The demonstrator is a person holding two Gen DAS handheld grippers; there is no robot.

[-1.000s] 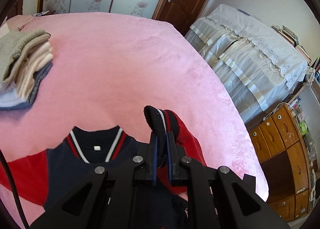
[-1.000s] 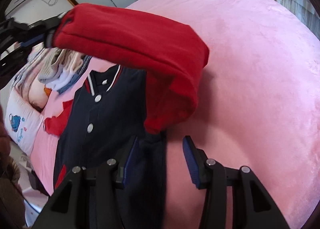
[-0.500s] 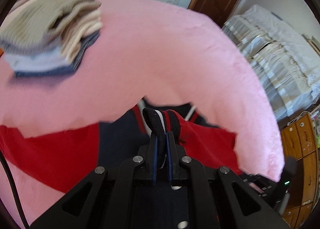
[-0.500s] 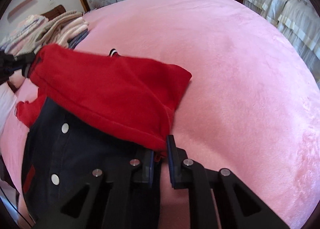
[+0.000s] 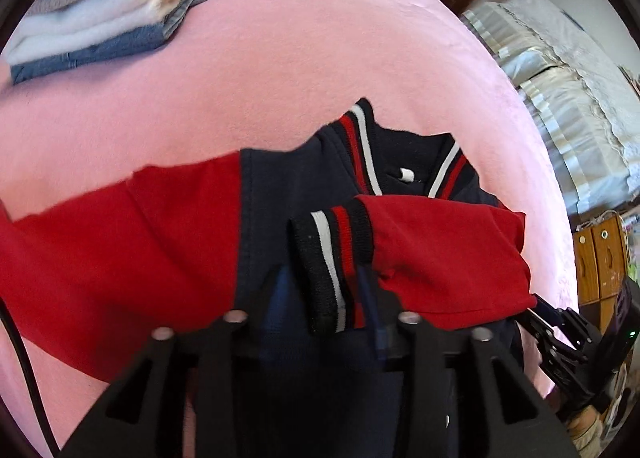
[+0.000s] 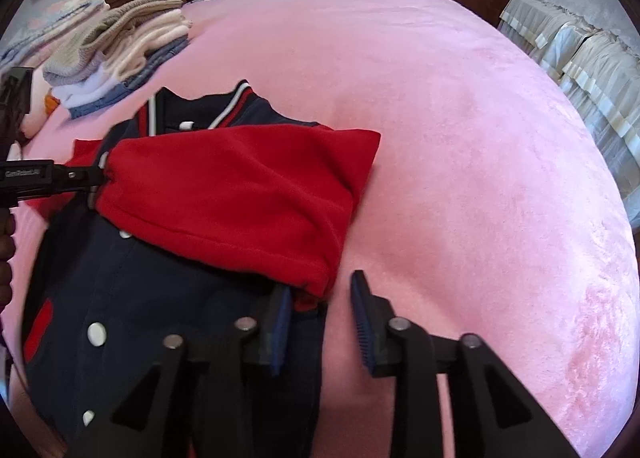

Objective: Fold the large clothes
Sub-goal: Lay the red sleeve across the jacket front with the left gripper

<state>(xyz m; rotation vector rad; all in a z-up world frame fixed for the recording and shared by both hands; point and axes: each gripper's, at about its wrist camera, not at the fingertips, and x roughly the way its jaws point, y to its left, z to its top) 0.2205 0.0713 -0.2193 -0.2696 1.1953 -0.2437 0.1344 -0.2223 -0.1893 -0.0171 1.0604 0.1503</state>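
One navy varsity jacket (image 6: 132, 278) with red sleeves and white snaps lies front-up on the pink bedspread (image 6: 460, 138); its right-hand red sleeve (image 6: 240, 198) is folded flat across the chest, striped cuff (image 5: 332, 270) pointing toward the opposite sleeve; the collar shows red and white stripes. Half a second earlier the left gripper (image 5: 324, 298) pinched that cuff; now its fingers stand apart on either side of it, the cuff lying loose between them. The right gripper (image 6: 318, 322), previously closed at the sleeve's fold, has also spread open beside the jacket's edge. A stack of folded clothes (image 6: 116, 58) sits well apart near the headboard.
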